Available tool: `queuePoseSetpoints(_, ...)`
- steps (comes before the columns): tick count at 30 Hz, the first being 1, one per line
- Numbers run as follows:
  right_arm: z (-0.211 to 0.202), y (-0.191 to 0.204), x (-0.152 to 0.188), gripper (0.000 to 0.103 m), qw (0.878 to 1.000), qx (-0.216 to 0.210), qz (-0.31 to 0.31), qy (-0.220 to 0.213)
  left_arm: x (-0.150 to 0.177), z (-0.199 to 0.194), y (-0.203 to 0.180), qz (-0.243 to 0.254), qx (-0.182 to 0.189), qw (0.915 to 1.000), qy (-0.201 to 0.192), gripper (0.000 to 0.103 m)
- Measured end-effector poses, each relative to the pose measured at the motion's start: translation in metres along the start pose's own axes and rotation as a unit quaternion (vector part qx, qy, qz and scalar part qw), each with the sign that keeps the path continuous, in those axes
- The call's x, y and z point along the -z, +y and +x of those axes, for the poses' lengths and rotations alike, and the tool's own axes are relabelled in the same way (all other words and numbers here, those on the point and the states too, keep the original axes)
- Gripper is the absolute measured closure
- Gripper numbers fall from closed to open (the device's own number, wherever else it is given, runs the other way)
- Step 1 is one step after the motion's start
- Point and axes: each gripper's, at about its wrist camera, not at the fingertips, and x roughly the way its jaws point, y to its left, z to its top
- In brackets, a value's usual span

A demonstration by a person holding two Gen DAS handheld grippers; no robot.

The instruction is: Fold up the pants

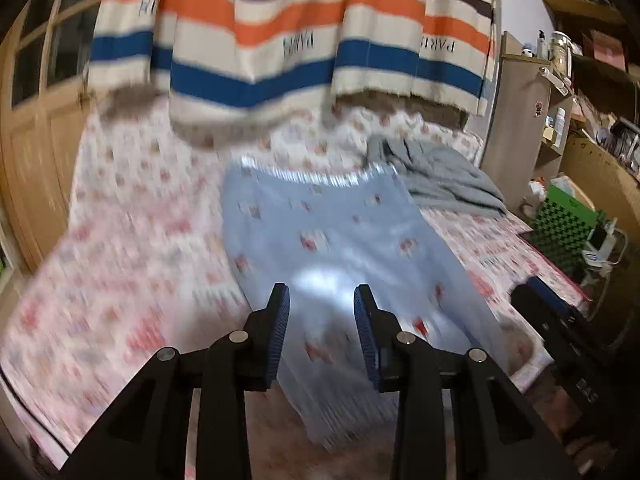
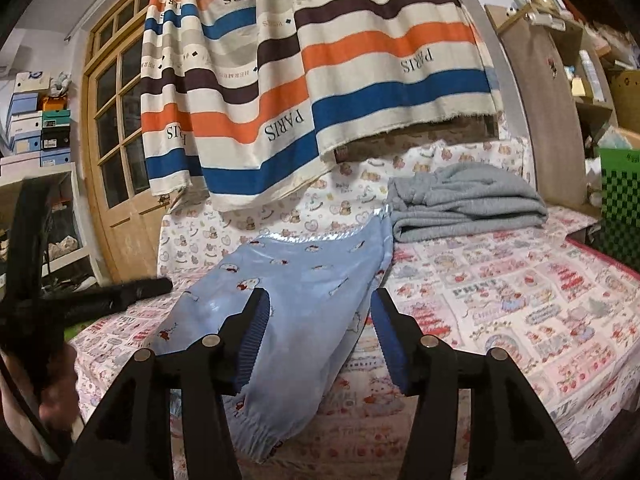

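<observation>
the pants, pale blue with small cartoon prints, lie flat on the bed, waistband toward the far wall and cuffed legs toward the near edge. they look folded lengthwise, one leg over the other, with a gathered cuff at the near end hanging just over the bed's edge. the bed wears a pink and white printed sheet.

the right gripper sits low over the near part of the pants, pointing level along them. its blue-padded fingers stand apart with nothing gripped; the cloth lies below and between them, but the pads do not press on it.

the left gripper looks down on the same pants from the other side, in a blurred view. its fingers are partly open, a clear gap between the pads, and hold nothing; the blue cloth shows through the gap beneath them. in the right wrist view that gripper shows as a dark shape at the left, above the bed's corner.

a grey garment is bunched on the bed just beside the waistband, at the far right. a striped curtain in orange, blue, brown and cream hangs over the head of the bed. a wooden door with glass panes stands to the left, and shelves with bottles and boxes to the right.
</observation>
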Motion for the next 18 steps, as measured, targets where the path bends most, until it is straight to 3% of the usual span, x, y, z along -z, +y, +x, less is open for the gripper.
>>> queuePoseSetpoints(5, -0.004, -0.004, 0.011, 0.048, 0.999, -0.025, -0.010, 0.025, 0.020, 0.016, 0.002, -0.027, -0.005, 0.9990, 0.036, 0.072)
queuePoseSetpoints(9, -0.011, -0.013, 0.022, 0.048, 0.997, -0.050, 0.018, 0.054, 0.029, 0.019, 0.008, -0.044, -0.001, 0.9980, 0.045, 0.103)
queuePoseSetpoints(13, -0.013, -0.007, 0.030, 0.049, 0.996, -0.062, 0.011, 0.067, 0.031, 0.009, 0.016, -0.063, 0.003, 0.9976, 0.027, 0.103)
queuePoseSetpoints(18, -0.009, 0.011, 0.034, 0.063, 0.993, -0.088, -0.010, 0.079, 0.029, -0.006, 0.022, -0.063, -0.020, 0.9978, 0.002, 0.103)
